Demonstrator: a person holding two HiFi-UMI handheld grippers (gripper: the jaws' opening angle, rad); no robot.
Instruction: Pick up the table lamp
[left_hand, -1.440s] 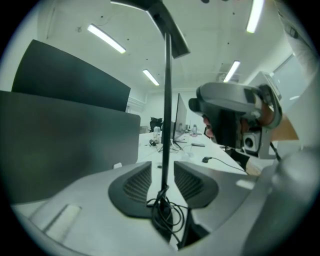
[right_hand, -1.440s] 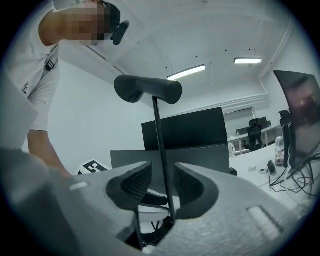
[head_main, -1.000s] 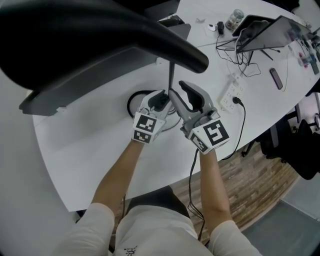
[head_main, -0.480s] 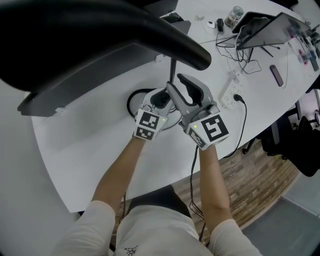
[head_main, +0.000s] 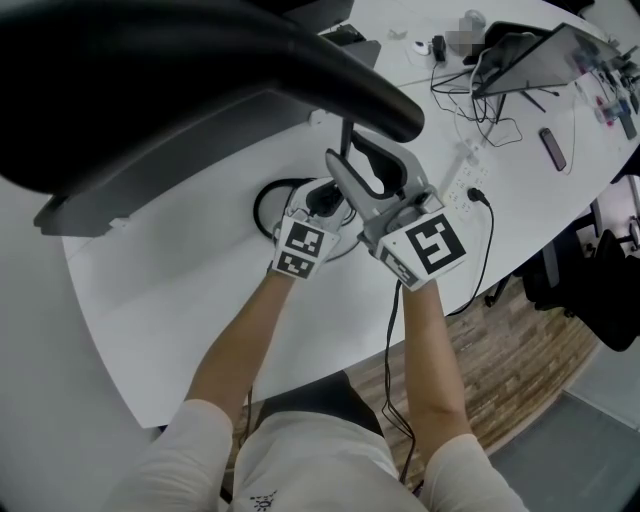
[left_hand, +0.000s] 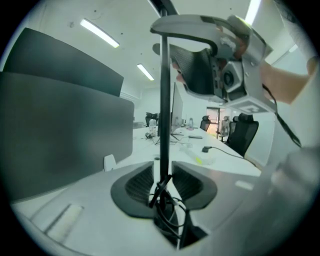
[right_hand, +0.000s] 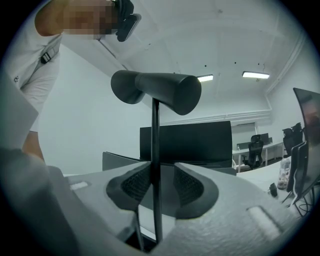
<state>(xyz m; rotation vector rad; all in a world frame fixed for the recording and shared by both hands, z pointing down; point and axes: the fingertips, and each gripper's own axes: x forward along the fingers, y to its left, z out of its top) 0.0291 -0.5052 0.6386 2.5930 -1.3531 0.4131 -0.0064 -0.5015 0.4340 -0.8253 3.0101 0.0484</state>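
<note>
Looking steeply down, I see a white table (head_main: 170, 300) with a curved edge, and wood-patterned floor (head_main: 520, 370) beyond its near side. A laptop (head_main: 545, 60), a phone (head_main: 552, 157), a white power strip (head_main: 462, 182) and loose cables lie at the far right end. The gripper views show an open office with ceiling light strips (left_hand: 100, 34), black chairs (left_hand: 243, 135) and a dark monitor (right_hand: 192, 142).

The table lamp (head_main: 200, 90) stands on the table in front of me. Its black head fills the upper left of the head view, and its thin pole (head_main: 346, 140) drops to a round base (head_main: 266, 205).

Both forearms reach forward side by side, hands close together at the pole. My left gripper (left_hand: 163, 172) tilts slightly downward, low on the pole by a tangle of cable. Its jaws have just been closing with the pole between them, and a sliver of gap shows beside it. My right gripper (right_hand: 162, 175) sits higher and level, jaws apart, with the pole against one pad and clear of the other.
</note>
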